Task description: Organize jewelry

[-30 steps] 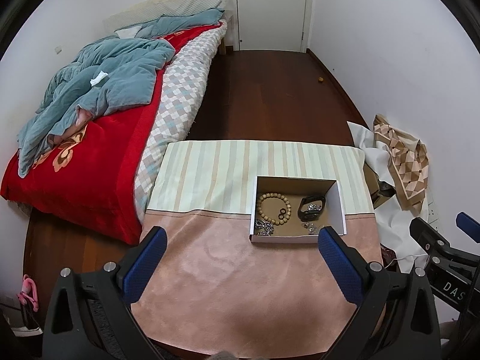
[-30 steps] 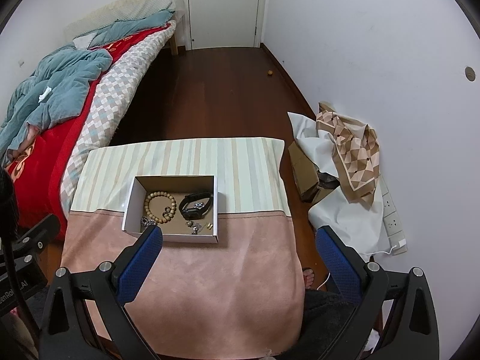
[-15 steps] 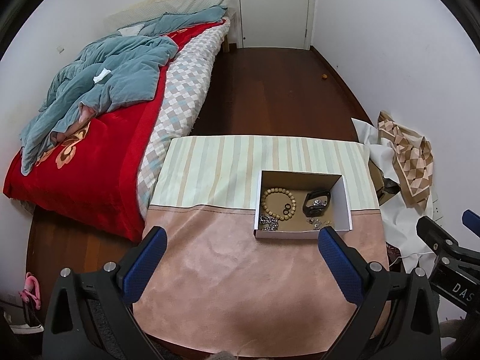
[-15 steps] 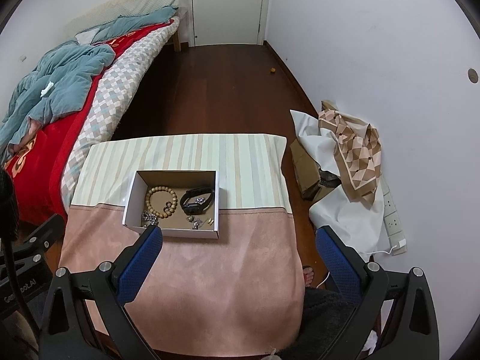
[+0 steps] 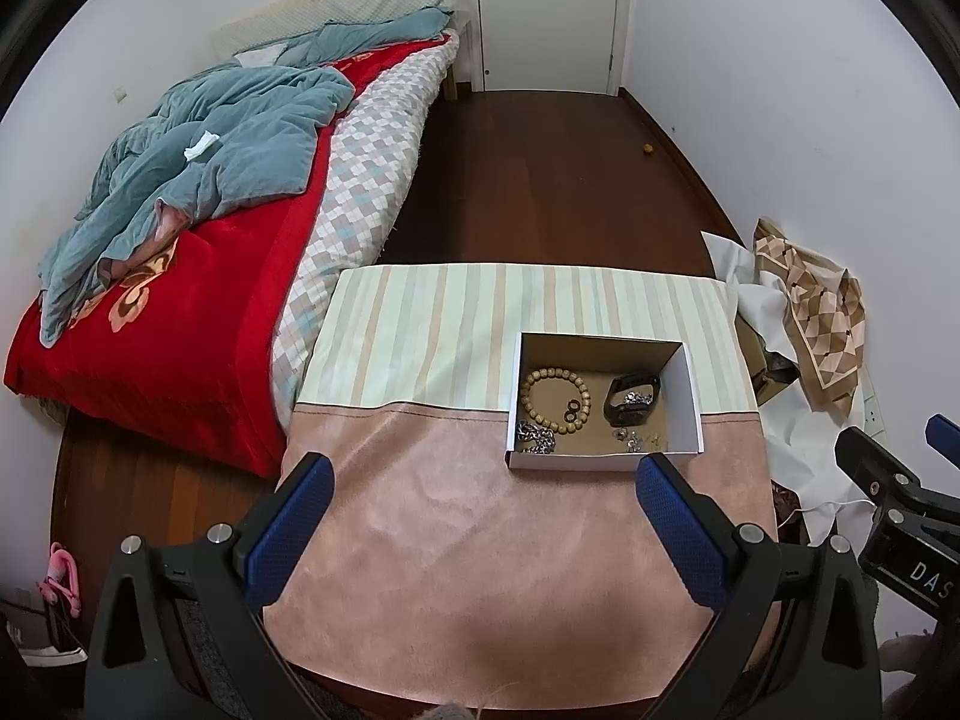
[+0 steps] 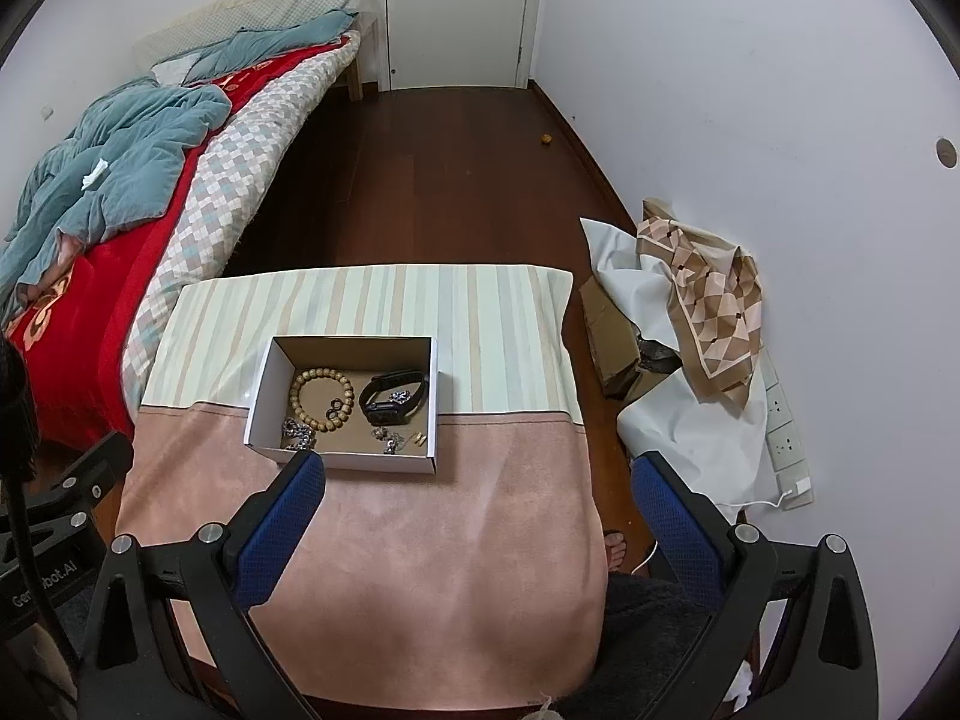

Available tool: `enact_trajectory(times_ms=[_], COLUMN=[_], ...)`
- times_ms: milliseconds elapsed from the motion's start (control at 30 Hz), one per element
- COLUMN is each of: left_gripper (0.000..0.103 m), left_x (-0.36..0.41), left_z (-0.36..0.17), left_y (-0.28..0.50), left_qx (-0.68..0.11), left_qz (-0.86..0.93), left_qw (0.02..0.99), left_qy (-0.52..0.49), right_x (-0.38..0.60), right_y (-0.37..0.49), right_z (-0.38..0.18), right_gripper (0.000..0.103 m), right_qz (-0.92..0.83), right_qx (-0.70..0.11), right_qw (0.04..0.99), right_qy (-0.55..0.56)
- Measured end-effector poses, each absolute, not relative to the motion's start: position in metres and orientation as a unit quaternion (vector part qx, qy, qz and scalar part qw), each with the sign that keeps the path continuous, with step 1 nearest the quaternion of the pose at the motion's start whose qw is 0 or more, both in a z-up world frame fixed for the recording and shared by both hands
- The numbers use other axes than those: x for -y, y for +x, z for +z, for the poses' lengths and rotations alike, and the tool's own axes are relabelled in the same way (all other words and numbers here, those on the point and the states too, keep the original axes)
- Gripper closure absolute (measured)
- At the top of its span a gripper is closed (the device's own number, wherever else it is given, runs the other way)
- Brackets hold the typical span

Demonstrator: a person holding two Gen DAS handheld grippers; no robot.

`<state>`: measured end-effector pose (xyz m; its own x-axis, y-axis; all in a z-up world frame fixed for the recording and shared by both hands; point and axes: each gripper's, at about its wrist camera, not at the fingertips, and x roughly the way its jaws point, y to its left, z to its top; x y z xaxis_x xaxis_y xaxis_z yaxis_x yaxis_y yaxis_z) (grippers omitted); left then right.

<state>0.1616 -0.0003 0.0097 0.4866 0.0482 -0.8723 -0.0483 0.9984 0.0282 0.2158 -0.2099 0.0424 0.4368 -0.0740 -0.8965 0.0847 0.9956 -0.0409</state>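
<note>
While both the left gripper [image 5: 483, 516] and right gripper [image 6: 477, 513] hover spread and empty, the tangled chain [image 6: 298, 429] in the box [image 6: 342, 462] risks snagging neighbouring beads [image 6: 321, 390].

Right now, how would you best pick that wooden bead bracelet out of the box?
Probably from above: the bead bracelet lies flat in the walled box. Pinch its far arc across the beads, away from the two dark rings and the chain.
</note>
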Motion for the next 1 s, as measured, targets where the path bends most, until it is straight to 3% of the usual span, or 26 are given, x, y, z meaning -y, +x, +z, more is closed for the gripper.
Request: enact_trajectory(times_ms=[1000], left_gripper=[0.000], left_x=[0.0082], left_z=[0.0161], left_y=[0.1623], left_qx=[-0.504], left_qz=[0.023], left_qw=[0.864], left_qy=[0.001], right_x=[0.2092], right_y=[0.2116], right_z=[0.0440], right_gripper=[0.000], right_qz=[-0.040], right_qx=[-0.527], right_qw=[0.849], right_qy=[0.003])
